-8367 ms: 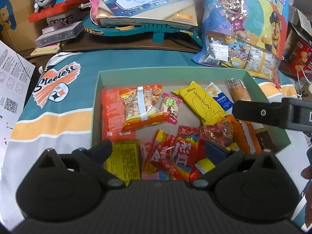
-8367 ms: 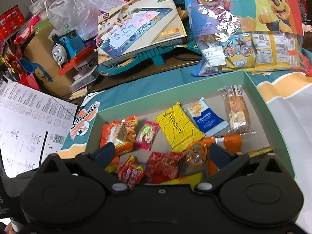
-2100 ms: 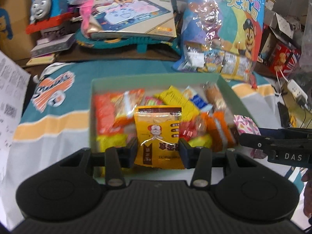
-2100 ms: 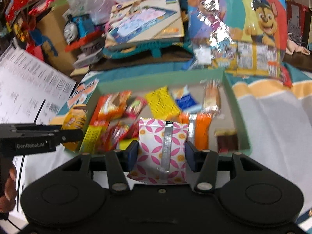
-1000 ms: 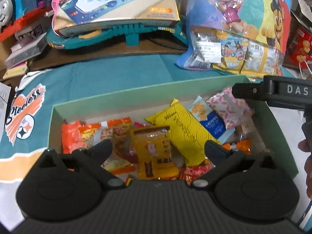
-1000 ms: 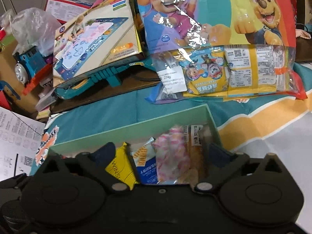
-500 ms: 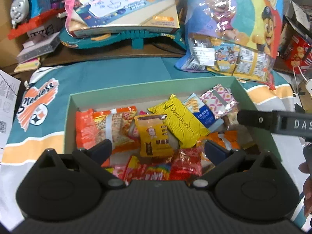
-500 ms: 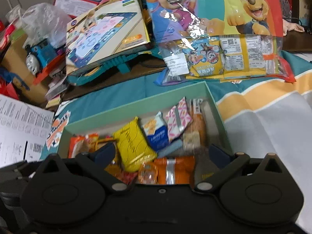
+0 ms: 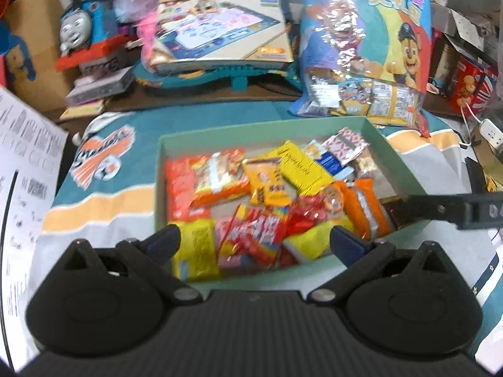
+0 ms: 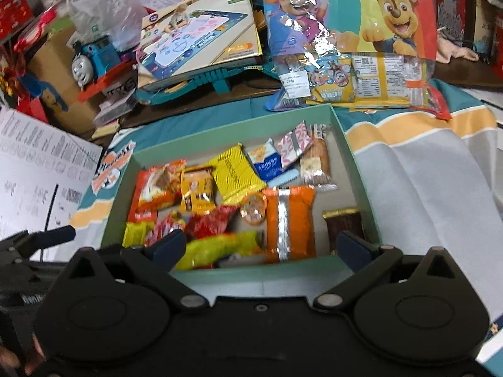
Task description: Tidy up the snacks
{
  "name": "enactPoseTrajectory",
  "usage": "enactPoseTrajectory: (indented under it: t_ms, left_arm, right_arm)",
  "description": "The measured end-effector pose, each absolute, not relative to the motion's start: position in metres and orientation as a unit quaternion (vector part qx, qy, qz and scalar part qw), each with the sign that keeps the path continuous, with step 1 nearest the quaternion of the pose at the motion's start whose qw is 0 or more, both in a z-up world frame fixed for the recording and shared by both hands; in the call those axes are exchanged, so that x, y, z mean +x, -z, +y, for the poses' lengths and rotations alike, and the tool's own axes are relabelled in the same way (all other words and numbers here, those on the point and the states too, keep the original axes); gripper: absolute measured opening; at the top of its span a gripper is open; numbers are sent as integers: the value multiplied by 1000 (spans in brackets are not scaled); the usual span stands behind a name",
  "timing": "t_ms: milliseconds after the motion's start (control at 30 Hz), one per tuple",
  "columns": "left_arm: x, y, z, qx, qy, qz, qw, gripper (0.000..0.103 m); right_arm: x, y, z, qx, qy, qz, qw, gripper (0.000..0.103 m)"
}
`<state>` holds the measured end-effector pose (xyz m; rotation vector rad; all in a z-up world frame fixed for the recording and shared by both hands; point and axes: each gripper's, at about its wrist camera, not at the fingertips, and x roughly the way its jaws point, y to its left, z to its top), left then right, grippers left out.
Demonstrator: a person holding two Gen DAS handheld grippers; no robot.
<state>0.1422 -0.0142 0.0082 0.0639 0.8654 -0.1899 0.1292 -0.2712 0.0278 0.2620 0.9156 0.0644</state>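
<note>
Fingers of both the left gripper (image 9: 254,241) and the right gripper (image 10: 262,248) are spread wide and nothing is held. Beyond them, the snacks (image 10: 232,169) are seen lying piled inside the green box (image 10: 355,163), which is set on a striped cloth (image 9: 103,199). A cartoon snack bag (image 10: 349,40) is propped behind the box.

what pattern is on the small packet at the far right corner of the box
White with pink petal-like shapes and orange dots, plus a silvery centre strip; the packet shows best in the right wrist view.
</note>
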Motion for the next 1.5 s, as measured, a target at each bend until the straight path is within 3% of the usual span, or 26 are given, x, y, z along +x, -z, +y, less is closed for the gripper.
enactPoseTrajectory:
  t_ms: [800,1500]
  left_arm:
    - [94,30,36,2,33,462,886,103]
    - [90,40,37,2,28,473,881,103]
  right_arm:
    - [51,6,-241,93,-18,491,866,103]
    - [49,14,-234,32,19,489,872,103]
